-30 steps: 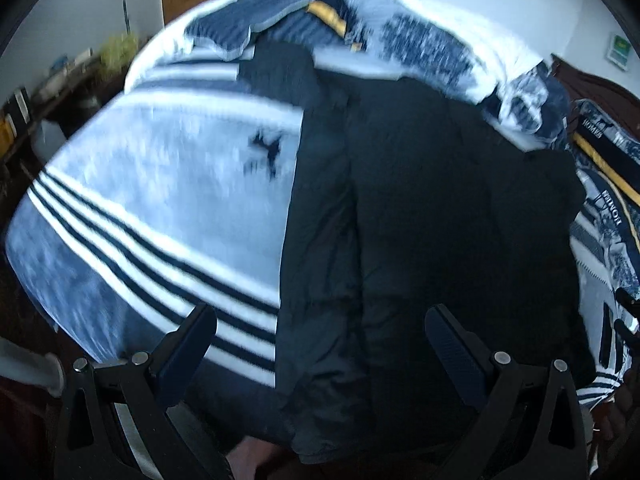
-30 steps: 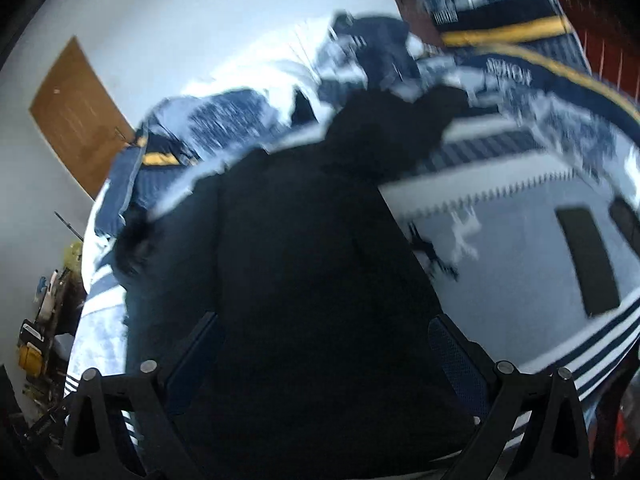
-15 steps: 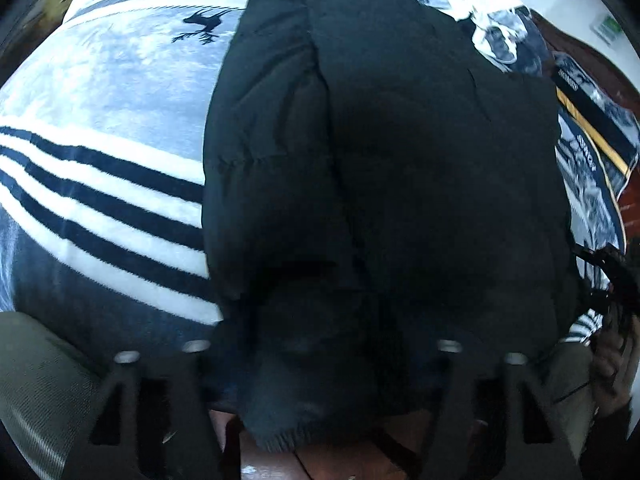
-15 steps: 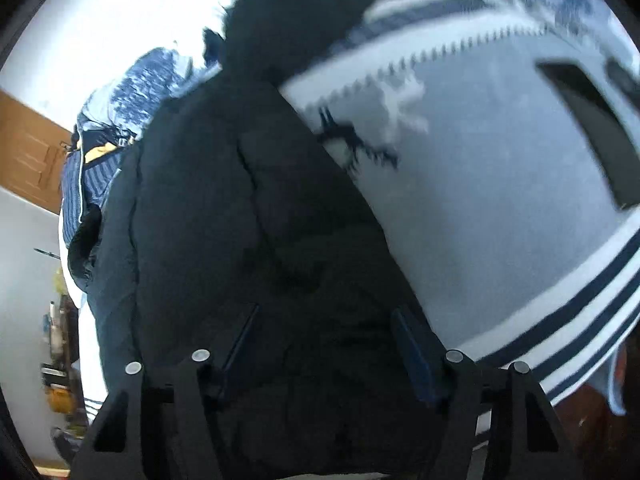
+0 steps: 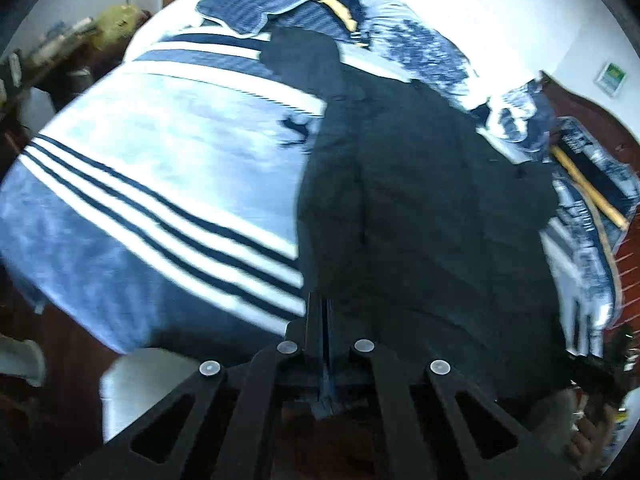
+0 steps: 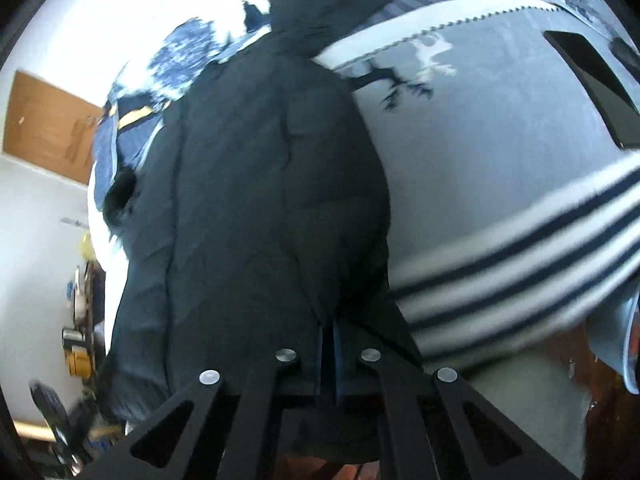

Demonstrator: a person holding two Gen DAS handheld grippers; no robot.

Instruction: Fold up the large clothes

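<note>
- A home bedroom: a bed (image 5: 120,208) fills most of both views, covered by a blue-and-white striped blanket (image 5: 168,168) with a deer motif.
- Rumpled patterned bedding (image 5: 420,40) lies at its far end.
- A wooden door (image 6: 44,120) sits in a white wall.
- A cluttered side table (image 5: 60,48) stands beside the bed.

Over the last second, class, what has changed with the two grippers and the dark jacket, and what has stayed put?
Both grippers went from wide open to shut: the left gripper and the right gripper have each pinched the near hem of the black jacket. The jacket still lies lengthwise on the striped blanket, which has not visibly shifted.
</note>
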